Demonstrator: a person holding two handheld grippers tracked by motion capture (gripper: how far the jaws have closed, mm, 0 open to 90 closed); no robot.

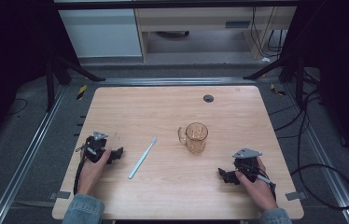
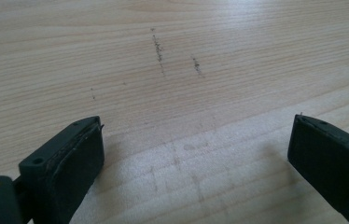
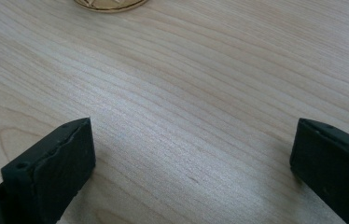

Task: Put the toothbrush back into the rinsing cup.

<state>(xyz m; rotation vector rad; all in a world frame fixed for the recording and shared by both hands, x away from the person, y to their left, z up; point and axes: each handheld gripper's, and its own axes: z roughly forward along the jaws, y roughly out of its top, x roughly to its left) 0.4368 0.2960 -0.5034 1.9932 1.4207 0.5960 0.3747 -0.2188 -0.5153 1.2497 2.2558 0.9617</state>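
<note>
Looking down from the high view, a toothbrush (image 1: pixel 143 157) is seen lying flat on the table (image 1: pixel 238 112), just right of the left gripper (image 1: pixel 117 153); a glass mug (image 1: pixel 195 137) stands beyond the right gripper (image 1: pixel 222 173). In the left gripper view, jaws are spread over bare wood. In the right gripper view, jaws are likewise spread, the mug base (image 3: pixel 109 4) ahead. The toothbrush is judged light, stiff, slippery; a mid-handle grip is advised.

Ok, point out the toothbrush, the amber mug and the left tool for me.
toothbrush (image 1: pixel 142 157), high view, middle of its handle.
amber mug (image 1: pixel 197 136), high view, its glass wall.
left tool (image 1: pixel 118 152), high view, between its jaw tips.
</note>
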